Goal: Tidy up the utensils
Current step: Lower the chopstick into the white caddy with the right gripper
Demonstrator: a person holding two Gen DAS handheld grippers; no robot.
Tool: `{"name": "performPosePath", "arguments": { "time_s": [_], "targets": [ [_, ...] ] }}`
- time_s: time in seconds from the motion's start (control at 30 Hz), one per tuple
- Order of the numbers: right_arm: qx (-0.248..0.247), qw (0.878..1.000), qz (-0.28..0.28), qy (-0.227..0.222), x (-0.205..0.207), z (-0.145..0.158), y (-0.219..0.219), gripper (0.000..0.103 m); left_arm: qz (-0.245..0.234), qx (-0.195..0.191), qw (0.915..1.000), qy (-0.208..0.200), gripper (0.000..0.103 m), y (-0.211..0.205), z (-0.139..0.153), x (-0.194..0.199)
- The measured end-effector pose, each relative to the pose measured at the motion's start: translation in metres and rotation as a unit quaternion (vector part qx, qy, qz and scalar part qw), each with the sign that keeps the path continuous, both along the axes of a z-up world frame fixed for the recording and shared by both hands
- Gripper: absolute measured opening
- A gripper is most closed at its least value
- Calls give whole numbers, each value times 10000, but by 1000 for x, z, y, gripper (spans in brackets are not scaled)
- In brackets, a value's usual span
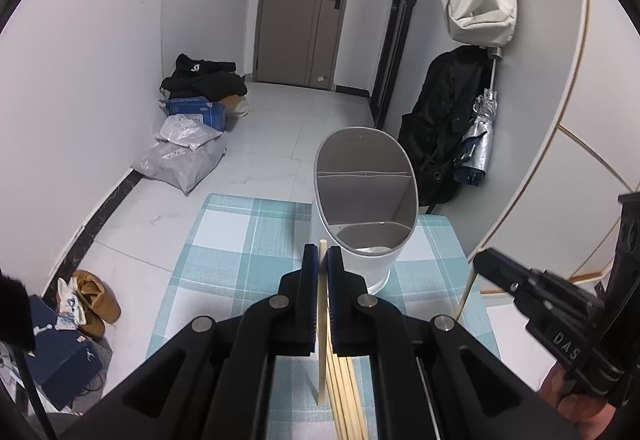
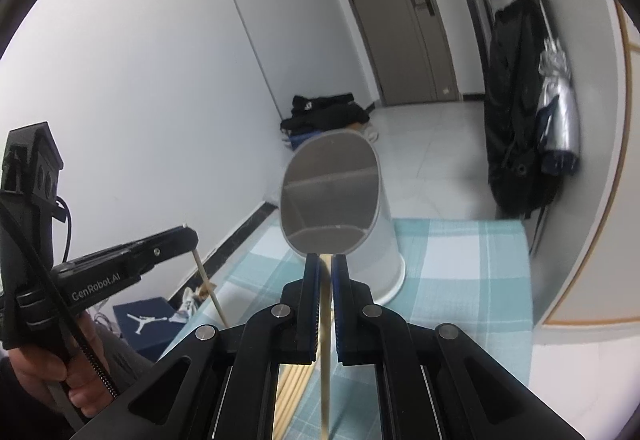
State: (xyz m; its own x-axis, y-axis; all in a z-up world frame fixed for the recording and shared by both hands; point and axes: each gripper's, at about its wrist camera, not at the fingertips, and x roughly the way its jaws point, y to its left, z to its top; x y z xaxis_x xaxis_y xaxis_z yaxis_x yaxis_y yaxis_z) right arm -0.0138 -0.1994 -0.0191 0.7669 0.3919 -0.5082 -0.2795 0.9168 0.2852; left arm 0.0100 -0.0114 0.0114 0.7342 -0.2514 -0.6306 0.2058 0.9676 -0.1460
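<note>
Each gripper holds one wooden chopstick, and the landmark is the white holder [image 1: 362, 208] standing on the checked cloth [image 1: 240, 240]. The left gripper [image 1: 323, 260] is closed on a chopstick [image 1: 321, 340] near its upper end, so a short tip stands above the pads and the long part hangs down, just in front of the holder. The right gripper [image 2: 326, 268] is closed on the second chopstick [image 2: 326, 360] in the same way, also just in front of the holder and a little to its right side. The remaining chopsticks [image 1: 346, 392] lie as a bundle on the cloth, in front of the holder and under the grippers. I judge that a chopstick is very light, stiff and smooth, so it can turn or slide between the pads when it is held so close to one end; a hold nearer the middle would be steadier. The holder is open at the top and has dividers inside, and it looks empty. The thin stick must enter one compartment without hitting the rim.
</note>
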Motion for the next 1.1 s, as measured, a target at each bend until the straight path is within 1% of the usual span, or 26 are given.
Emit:
{"name": "performPosePath", "arguments": {
  "time_s": [0.1,0.27,0.43,0.57,0.83,0.93,1.1],
  "targets": [
    [-39,9998,-43,-199,-8,7,1,5,-88,93,9999,-53,1,0,4,-7],
    [-113,9993,-26,-363,-14,12,7,5,-193,144,9997,-11,1,-4,9,-12],
    [-54,9989,-11,-468,-19,21,8,5,-271,125,9995,-112,1,-4,20,-17],
    [81,9985,28,-549,-19,32,6,5,-382,87,9991,-183,1,-5,33,-16],
    [276,9969,95,-736,-10,64,-1,5,-484,-100,9984,-285,1,-10,60,1],
    [364,9961,110,-797,-1,81,-5,5,-538,-59,9976,-433,1,-14,74,8],
    [367,9946,167,-960,16,111,-8,5,-641,-145,9962,-577,1,-20,99,27]
  ]
}}
